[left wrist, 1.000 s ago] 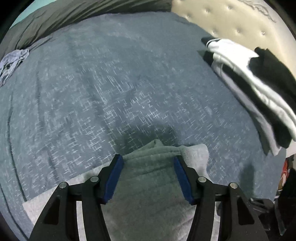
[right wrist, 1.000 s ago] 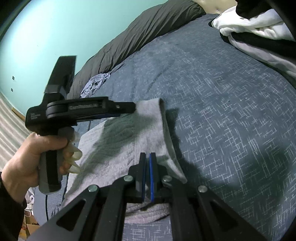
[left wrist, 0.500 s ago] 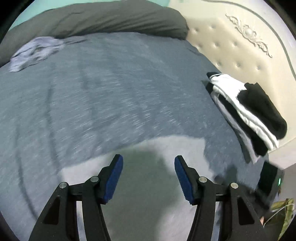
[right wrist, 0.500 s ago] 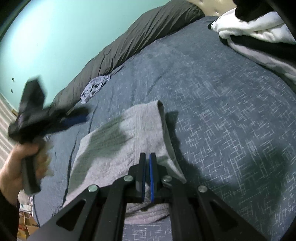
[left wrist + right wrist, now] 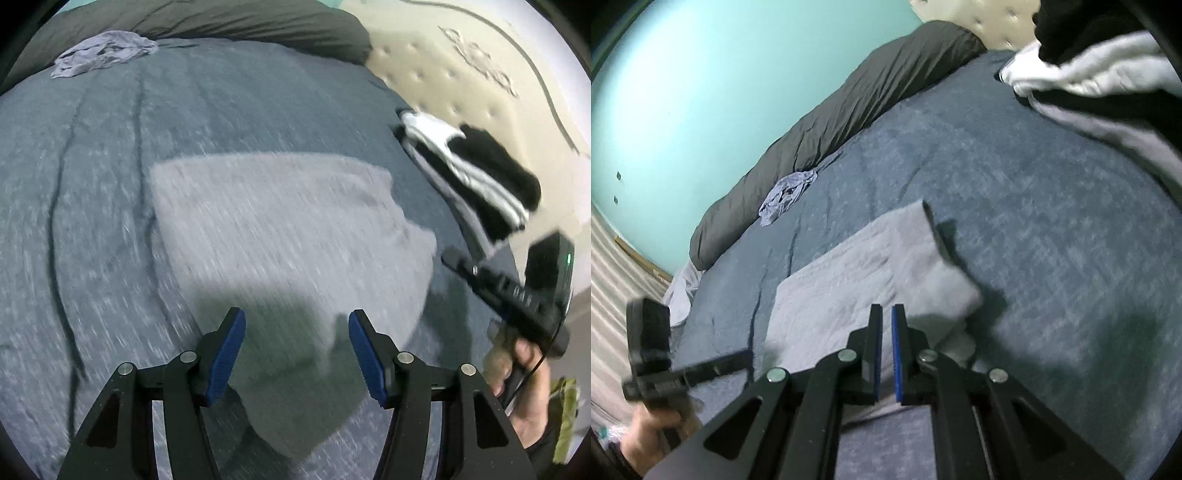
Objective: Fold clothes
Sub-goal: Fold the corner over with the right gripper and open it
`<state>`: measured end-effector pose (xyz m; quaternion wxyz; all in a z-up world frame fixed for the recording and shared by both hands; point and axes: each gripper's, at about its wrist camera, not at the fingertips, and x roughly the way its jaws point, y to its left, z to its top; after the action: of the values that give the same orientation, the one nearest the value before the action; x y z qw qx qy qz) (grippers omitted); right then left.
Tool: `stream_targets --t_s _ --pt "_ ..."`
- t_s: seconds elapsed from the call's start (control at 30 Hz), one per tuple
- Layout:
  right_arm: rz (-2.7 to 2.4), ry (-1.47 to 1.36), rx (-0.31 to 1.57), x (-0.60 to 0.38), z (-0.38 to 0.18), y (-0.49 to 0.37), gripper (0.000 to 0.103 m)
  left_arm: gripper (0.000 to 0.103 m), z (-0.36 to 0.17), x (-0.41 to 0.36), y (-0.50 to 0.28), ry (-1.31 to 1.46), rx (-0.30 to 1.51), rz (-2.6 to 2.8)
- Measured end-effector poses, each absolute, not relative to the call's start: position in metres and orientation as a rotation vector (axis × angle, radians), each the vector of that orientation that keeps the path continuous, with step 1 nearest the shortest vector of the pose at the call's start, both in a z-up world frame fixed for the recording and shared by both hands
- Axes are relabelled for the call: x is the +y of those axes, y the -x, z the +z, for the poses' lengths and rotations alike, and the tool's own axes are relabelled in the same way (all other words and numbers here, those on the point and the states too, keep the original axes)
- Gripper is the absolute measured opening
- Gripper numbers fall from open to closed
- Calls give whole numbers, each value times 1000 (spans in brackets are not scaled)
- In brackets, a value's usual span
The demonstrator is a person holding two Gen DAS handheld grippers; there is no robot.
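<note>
A light grey folded garment [image 5: 280,236] lies flat on the blue bedspread [image 5: 92,221]; it also shows in the right wrist view [image 5: 864,273]. My left gripper [image 5: 295,350] is open and empty, raised above the garment's near edge. My right gripper [image 5: 886,350] hovers over the garment's near edge with its jaws nearly closed, a thin gap between them, and nothing held. The right gripper shows in the left wrist view [image 5: 509,291] at the right, off the cloth. The left gripper shows in the right wrist view [image 5: 683,373] at lower left.
A black and white stack of folded clothes [image 5: 480,177] sits by the cream headboard [image 5: 461,55]. A crumpled pale blue garment [image 5: 99,53] lies by a dark grey rolled duvet [image 5: 221,18]. A teal wall [image 5: 701,92] is behind the bed.
My left gripper has pulled back off the grey garment and up, staying open. My right gripper has let go of the garment's corner and lifted; the cloth now lies flat.
</note>
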<state>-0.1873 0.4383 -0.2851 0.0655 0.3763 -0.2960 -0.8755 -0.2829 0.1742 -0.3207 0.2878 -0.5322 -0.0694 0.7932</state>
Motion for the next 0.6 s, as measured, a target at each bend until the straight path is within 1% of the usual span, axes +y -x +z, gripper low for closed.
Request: stream_targets --t_s 0.1,0.13,0.2,0.23,0.27,0.33,0.4,0.43,0.47,0.53,0.6 --pt "-2614 -1142 -1005 435 -285 180 5 62 -328 172 269 1422 -210 2108" --pt "-2604 -1136 -1040 434 -284 177 7 62 -329 169 265 1423 -225 2106" --pt "-2585 -1124 -1109 431 -282 171 21 62 -330 165 257 1420 -241 2105" --pt "-2579 -1121 -1135 429 -281 167 35 62 -332 165 254 1422 -236 2102" --pt "-2574 -1119 -1161 427 -281 164 42 62 -334 165 251 1424 -230 2099" --pt "-2555 -1124 -1203 422 -283 157 46 62 -341 165 245 1438 -215 2098" --pt "-2525 -1142 -1235 415 -289 149 52 62 -346 161 242 1446 -219 2103" --pt "-2514 -1161 -1240 412 -294 146 59 62 -346 156 243 1445 -232 2108" --pt "-2504 -1181 -1244 408 -299 142 64 62 -346 152 244 1445 -244 2114" --pt "-2411 -1249 -1299 399 -316 141 64 62 -347 143 245 1443 -270 2125" --pt "-2366 -1284 -1305 390 -326 142 68 62 -347 134 247 1442 -296 2136"
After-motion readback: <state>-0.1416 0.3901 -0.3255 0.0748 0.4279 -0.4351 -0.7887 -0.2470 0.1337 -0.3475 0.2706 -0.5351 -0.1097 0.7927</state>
